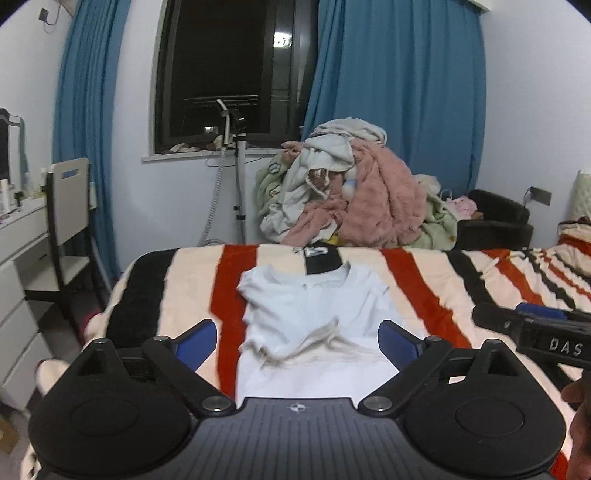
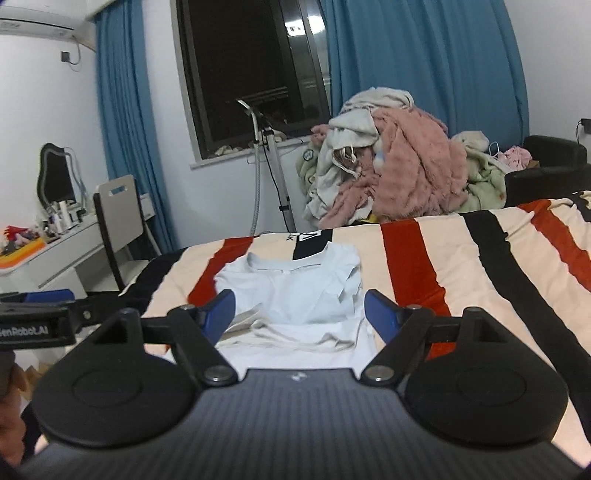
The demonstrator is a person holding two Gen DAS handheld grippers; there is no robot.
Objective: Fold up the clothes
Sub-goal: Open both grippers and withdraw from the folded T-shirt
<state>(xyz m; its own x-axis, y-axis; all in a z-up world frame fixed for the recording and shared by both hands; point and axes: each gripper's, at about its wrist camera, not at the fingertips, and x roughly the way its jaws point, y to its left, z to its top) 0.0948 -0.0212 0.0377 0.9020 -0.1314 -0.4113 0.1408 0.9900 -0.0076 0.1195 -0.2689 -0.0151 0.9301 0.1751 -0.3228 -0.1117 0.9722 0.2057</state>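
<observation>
Well, from my left gripper the blue-padded jaws stand wide apart with nothing clenched between them. Just ahead and below lies the pale, partly folded white T-shirt, flat on the cream bed cover with red and black stripes. A black garment with a white printed label sits beyond the shirt's collar; I cannot read its letters. To the right of this gripper, the black body of the other tool shows the white letters "DAS".

On my right gripper the jaws are likewise spread and empty, the shirt just ahead between and below the pads. Only this view shows, at its left, the neighbouring tool's lettering "enRobot.AI" and a white wall air conditioner. Beyond the bed rises a heap of pink, cream and green laundry.
</observation>
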